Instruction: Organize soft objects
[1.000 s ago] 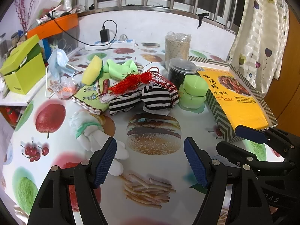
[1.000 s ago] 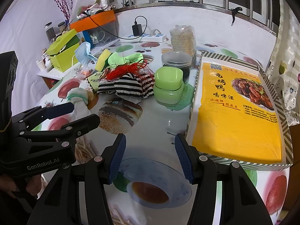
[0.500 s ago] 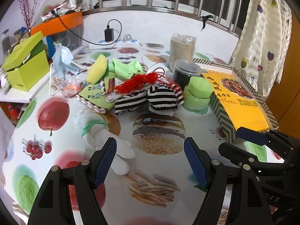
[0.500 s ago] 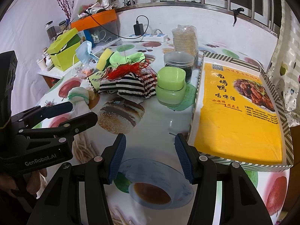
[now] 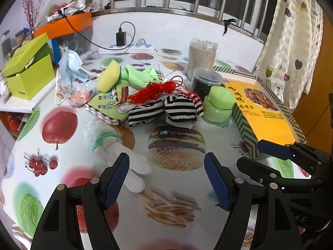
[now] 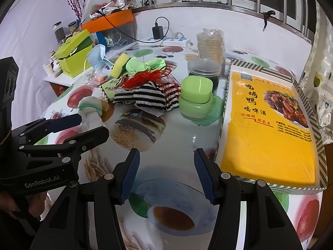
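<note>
Left tongs (image 5: 166, 179) gape near white glove (image 5: 116, 156)

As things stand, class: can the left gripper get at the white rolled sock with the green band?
Probably yes. The left gripper is open, and the white rolled sock with the green band lies just ahead beside its left finger, apart from the pile, nothing between.

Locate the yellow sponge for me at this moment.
In the left wrist view the yellow sponge sits left of centre at the back of the soft pile, leaning against the green cloth, with the blue face mask to its left.
</note>
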A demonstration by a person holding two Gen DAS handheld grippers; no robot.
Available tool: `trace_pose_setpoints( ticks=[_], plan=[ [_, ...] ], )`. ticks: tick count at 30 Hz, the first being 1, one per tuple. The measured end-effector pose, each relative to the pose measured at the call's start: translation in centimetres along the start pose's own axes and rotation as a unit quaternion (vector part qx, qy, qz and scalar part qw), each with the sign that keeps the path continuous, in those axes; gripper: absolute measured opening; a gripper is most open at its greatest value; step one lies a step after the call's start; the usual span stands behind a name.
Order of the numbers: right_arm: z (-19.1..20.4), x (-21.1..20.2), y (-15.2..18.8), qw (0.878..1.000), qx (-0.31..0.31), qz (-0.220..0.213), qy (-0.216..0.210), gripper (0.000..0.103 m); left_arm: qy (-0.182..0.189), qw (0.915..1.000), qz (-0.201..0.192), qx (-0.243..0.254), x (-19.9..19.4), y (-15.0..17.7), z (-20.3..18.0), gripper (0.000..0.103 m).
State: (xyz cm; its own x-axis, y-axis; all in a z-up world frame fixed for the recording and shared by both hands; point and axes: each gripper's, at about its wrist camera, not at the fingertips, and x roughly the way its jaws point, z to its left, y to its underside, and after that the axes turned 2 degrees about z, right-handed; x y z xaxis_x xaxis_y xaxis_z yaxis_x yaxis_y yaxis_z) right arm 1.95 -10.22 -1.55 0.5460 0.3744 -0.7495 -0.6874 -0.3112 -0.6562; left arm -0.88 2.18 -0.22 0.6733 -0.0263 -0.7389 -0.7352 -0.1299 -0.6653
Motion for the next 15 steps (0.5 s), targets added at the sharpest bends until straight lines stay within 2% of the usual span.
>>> trace_pose_setpoints(
  ticks=[15],
  plan=[
    [0.58,0.76,-0.54,1.0,-0.009,0.005,-0.005,0.055,-0.016,0.9998,-0.008,-0.002,0.2,0.17,0.96,0.075]
  ],
)
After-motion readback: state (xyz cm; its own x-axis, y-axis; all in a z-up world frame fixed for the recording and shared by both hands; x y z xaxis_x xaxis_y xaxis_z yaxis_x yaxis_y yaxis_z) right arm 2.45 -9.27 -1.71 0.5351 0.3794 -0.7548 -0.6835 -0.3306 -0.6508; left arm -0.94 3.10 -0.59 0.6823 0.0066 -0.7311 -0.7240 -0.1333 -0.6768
